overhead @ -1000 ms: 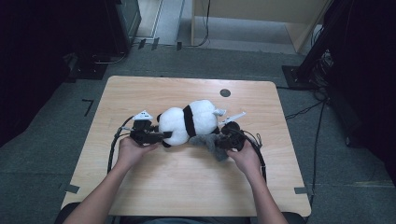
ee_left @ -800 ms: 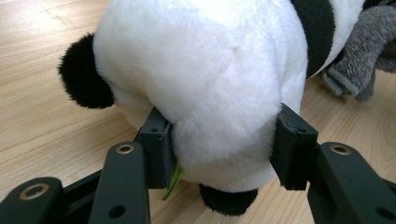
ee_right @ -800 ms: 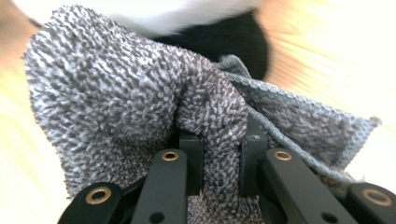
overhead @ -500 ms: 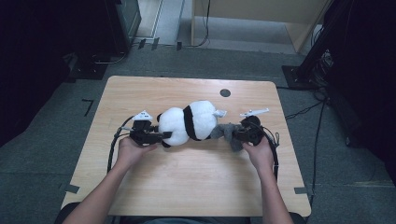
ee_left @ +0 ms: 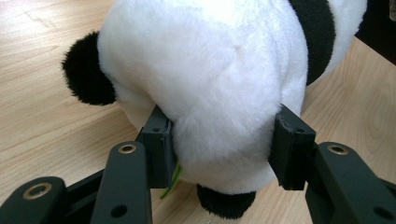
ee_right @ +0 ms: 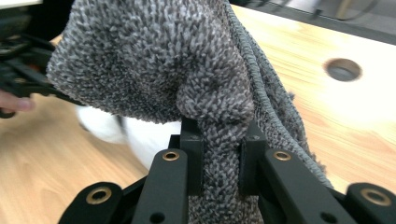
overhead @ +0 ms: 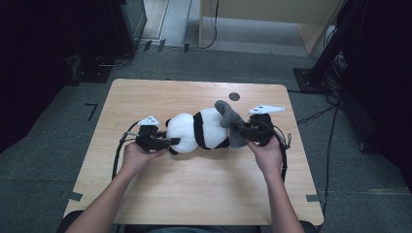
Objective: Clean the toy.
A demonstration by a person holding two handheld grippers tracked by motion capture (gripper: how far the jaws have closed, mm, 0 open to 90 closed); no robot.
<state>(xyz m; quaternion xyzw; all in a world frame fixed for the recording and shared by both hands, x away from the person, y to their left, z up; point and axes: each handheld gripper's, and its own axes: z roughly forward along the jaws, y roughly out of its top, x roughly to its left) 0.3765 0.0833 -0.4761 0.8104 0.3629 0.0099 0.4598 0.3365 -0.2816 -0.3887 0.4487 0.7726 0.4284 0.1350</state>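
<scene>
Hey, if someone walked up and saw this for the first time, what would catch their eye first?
Probably the black-and-white plush panda lying mid-table on the wooden table, with the left gripper squeezing its white end. Next, the grey cloth pinched in the right gripper and lifted over the panda's right end.

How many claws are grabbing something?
2. The left claw squeezes the white end of the toy panda, which lies on the table. The right claw pinches the grey cloth, lifted beside the panda's other end.
</scene>
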